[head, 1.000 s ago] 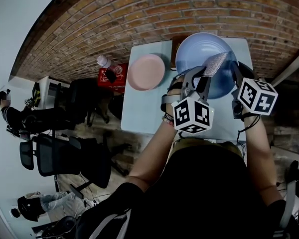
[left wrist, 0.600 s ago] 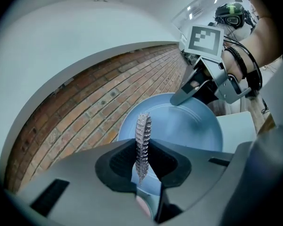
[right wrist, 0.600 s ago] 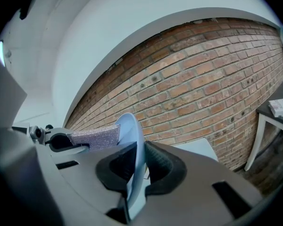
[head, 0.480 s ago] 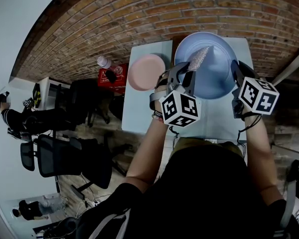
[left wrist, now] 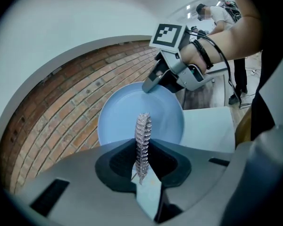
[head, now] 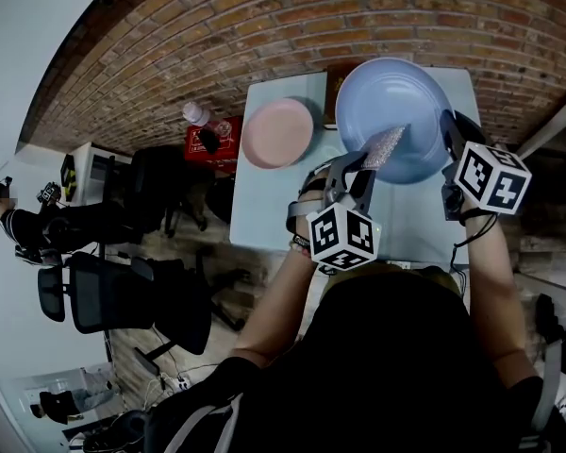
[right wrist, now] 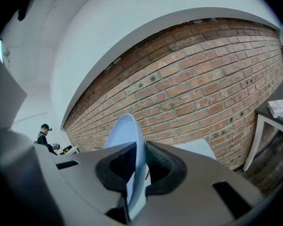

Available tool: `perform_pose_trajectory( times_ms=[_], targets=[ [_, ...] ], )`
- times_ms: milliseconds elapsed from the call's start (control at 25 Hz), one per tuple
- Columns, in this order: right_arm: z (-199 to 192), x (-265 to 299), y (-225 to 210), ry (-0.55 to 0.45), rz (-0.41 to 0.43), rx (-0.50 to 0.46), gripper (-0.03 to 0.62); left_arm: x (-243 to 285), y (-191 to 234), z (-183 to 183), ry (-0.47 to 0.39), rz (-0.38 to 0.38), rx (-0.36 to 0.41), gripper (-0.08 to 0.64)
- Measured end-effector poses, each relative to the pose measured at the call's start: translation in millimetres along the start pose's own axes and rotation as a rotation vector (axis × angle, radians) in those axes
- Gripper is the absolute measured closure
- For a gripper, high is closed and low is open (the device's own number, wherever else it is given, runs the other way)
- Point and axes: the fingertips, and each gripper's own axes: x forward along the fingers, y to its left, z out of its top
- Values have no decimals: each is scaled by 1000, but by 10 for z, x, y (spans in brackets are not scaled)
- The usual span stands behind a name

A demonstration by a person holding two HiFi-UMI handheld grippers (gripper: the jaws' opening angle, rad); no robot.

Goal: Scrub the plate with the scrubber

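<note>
At upper right of the head view, our right gripper (head: 450, 138) pinches the blue plate (head: 391, 102) by its rim, propping it tilted over the table (head: 269, 210). That likely lets our left gripper (head: 366, 163), clamped on the scrubber (head: 387, 145), reach its face.

The scrubber (left wrist: 143, 138) looks like a silvery metallic weave, knobbly, rough and glinting. The blue plate (left wrist: 118, 121) is smooth with a soft satin sheen; whether it is plastic or glazed ware cannot be told. The pink plate (head: 277, 133) to its left has the same even, smooth face. The table (head: 274, 215) top is pale, flat and matt. Beyond it the brick wall (head: 217, 36) is rough and dull, with gritty mortar lines. The left gripper (left wrist: 142, 166) has a matt grey plastic shell and black pads (left wrist: 119, 163) with fine ribbing — the right gripper (right wrist: 134, 173) is alike. A bottle (head: 196, 115) at the far left looks like clear plastic.
</note>
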Motion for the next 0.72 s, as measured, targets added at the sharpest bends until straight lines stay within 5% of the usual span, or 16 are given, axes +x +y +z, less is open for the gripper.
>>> perform_pose_trajectory(
  times_ms=[280, 720],
  targets=[
    [-34, 31, -6, 4, 13, 1, 543, -76, -323, 121, -26, -81, 32, 482],
    [-47, 30, 85, 15, 27, -20, 543, 35, 64, 415, -61, 5, 41, 482]
  ],
)
